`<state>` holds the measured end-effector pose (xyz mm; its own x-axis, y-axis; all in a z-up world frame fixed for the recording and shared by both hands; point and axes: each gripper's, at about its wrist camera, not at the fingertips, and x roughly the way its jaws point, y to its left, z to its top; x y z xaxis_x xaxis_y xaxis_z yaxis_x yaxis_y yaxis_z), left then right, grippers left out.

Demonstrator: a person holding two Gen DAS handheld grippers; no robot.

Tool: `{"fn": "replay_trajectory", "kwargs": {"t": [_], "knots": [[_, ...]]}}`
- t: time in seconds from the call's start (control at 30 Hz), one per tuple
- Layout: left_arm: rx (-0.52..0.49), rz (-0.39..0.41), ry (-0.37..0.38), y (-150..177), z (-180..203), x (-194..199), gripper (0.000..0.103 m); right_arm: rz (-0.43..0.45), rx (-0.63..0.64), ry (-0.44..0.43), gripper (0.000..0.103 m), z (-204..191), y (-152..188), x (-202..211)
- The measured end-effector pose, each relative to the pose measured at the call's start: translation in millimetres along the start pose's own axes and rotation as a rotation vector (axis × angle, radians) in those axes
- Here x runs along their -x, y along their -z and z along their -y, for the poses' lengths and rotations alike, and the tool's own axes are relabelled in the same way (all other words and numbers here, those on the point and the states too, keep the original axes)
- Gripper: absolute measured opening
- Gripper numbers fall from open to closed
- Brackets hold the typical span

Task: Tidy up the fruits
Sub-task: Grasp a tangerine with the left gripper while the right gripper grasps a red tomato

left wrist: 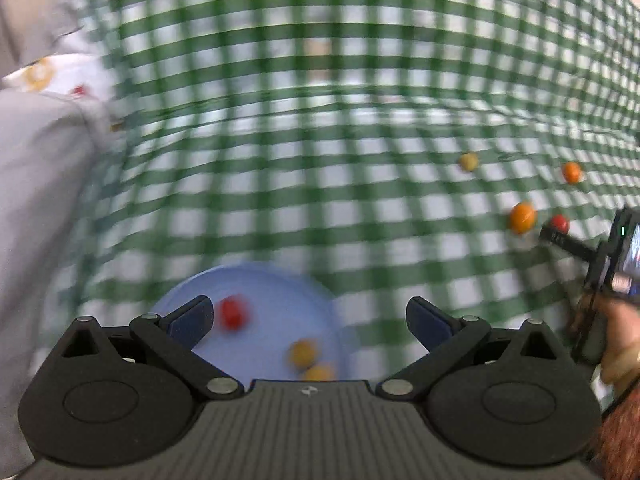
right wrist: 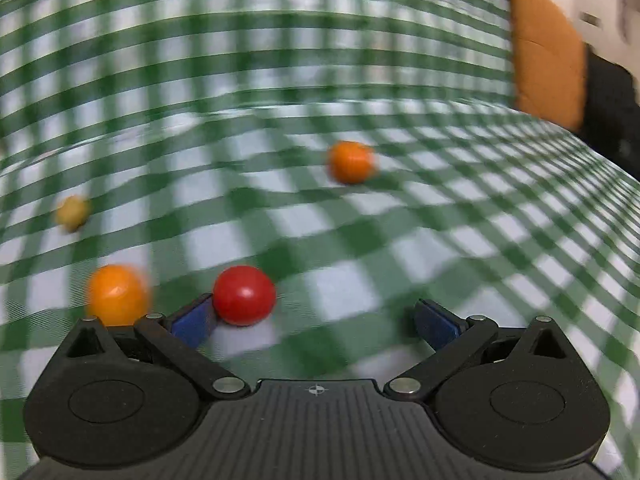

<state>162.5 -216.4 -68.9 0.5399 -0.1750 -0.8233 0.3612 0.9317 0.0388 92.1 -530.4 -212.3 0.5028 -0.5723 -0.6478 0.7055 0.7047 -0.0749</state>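
Red tomato (right wrist: pixel 244 301) sat lower centre, touching my right gripper's (right wrist: pixel 314 320) left pad; both it and my left gripper (left wrist: pixel 310 322), above the blue plate (left wrist: pixel 276 292), gaped wide and empty. I judged that closing off-centre could roll the tomato away.

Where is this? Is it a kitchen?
Probably a home dining table, though no kitchen shows. A green checked cloth covers it, a blue plate holds some small fruits, and more, like a red one, lie loose on the cloth.
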Motion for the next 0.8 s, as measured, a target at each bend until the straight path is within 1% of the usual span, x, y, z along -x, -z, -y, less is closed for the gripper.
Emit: {"fn": "replay_trajectory", "kwargs": {"t": [0.07,0.13,0.2,0.33,0.47,0.5,0.63,0.7,0.73,0.77,0.8], "knots": [[-0.03,0.013,0.044,-10.3,26.8,-19.3,0.103,0.003,-0.01,-0.001,0.102,14.3,-0.4,0.3],[-0.072,0.017,0.084,-18.4,55.0,-38.4,0.103,0.013,-0.016,0.019,0.102,26.3,1.2,1.9],[-0.097,0.017,0.115,-23.8,82.3,-55.7,0.103,0.012,-0.029,0.019,0.102,37.0,2.2,2.7],[-0.163,0.031,0.209,-33.2,129.9,-86.8,0.103,0.022,-0.022,0.048,0.102,53.2,3.6,4.3],[-0.223,0.021,0.302,-47.6,167.7,-117.6,0.103,0.017,-0.033,0.067,0.102,67.1,6.2,6.3],[-0.24,0.011,0.315,-50.7,177.8,-125.4,0.103,0.016,-0.04,0.065,0.102,69.5,7.0,6.8],[-0.266,-0.038,0.302,-60.7,205.1,-158.1,0.103,0.015,-0.046,0.069,0.102,73.5,8.2,6.1],[-0.265,-0.041,0.311,-62.8,210.9,-164.0,0.102,0.018,-0.031,0.082,0.102,71.5,8.5,7.1],[-0.26,-0.037,0.319,-64.4,213.1,-167.0,0.101,0.017,-0.022,0.086,0.1,71.0,8.4,7.2],[-0.245,-0.036,0.329,-66.2,214.1,-168.9,0.086,0.013,-0.016,0.082,0.098,70.5,8.1,7.6],[-0.229,-0.047,0.342,-68.0,214.9,-171.0,0.059,0.003,-0.026,0.063,0.088,70.8,7.8,9.5]]}}
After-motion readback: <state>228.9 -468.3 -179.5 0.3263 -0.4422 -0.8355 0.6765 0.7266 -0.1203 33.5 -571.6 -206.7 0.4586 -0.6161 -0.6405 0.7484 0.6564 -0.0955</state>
